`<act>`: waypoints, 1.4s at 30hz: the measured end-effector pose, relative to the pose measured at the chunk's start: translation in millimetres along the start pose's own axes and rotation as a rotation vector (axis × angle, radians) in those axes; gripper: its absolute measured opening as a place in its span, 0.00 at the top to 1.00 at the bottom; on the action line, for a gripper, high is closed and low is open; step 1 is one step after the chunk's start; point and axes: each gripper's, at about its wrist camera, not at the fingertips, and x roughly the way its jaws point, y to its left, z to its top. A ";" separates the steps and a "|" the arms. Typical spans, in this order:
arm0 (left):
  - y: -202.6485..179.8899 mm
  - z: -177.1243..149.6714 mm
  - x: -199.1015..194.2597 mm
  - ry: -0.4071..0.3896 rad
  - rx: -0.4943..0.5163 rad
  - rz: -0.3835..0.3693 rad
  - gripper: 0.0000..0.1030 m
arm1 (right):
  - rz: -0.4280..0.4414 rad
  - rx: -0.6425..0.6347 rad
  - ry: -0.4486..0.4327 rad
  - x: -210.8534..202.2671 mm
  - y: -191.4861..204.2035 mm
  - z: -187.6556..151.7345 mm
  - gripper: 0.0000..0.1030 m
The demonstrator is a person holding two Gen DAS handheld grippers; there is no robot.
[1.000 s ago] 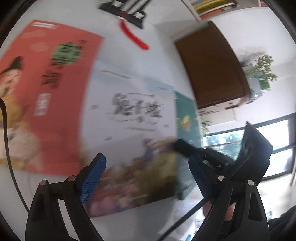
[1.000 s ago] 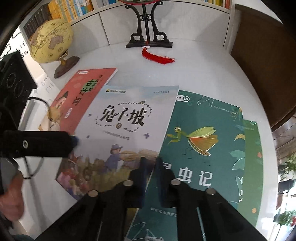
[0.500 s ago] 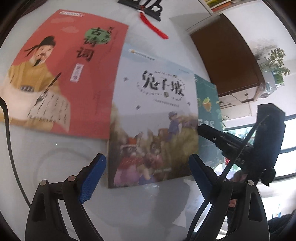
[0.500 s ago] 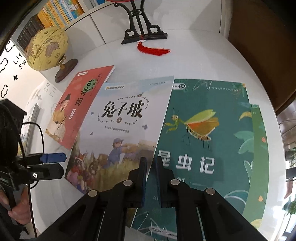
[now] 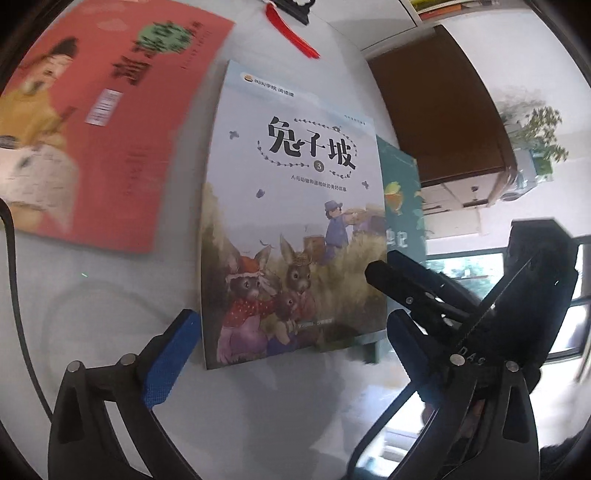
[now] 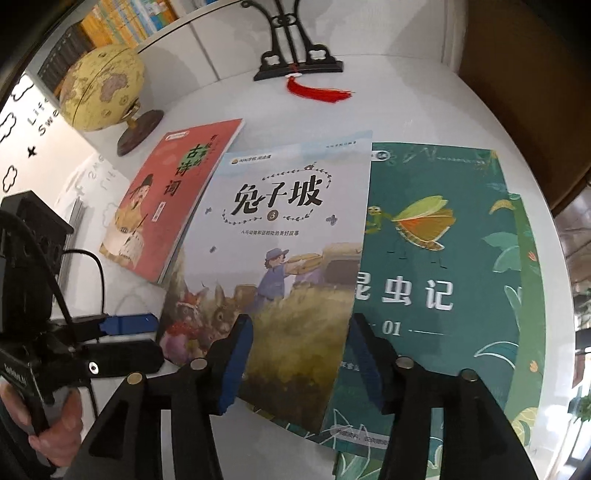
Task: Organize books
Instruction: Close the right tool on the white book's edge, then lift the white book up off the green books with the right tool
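Three books lie overlapped on the white table (image 6: 406, 103): a red poetry book (image 6: 173, 192) on the left, a pale blue rabbit book (image 6: 280, 240) in the middle and a green insect book (image 6: 436, 258) on the right. Another green book (image 6: 532, 295) shows beneath the insect book. My right gripper (image 6: 301, 362) hangs over the rabbit book's lower right corner. Its jaws are opening and the pads press on nothing. My left gripper (image 5: 291, 354) is wide and still opening, straddling that book's bottom edge (image 5: 295, 206) without touching it.
A yellow globe (image 6: 103, 92) stands at the back left. A black stand (image 6: 299, 62) with a red tassel (image 6: 317, 92) sits at the back, and bookshelves (image 6: 110, 33) are behind. A brown cabinet (image 5: 436, 110) borders the table's right. A person's hand (image 6: 55, 424) holds the left gripper.
The right jaws, shut at the rabbit book's right edge before, have come apart. The left gripper has moved closer to the book's bottom edge and spread slightly wider.
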 end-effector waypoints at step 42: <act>-14.8 12.5 7.6 0.027 0.067 0.007 0.01 | 0.229 0.137 -0.050 -19.1 -55.1 9.9 0.55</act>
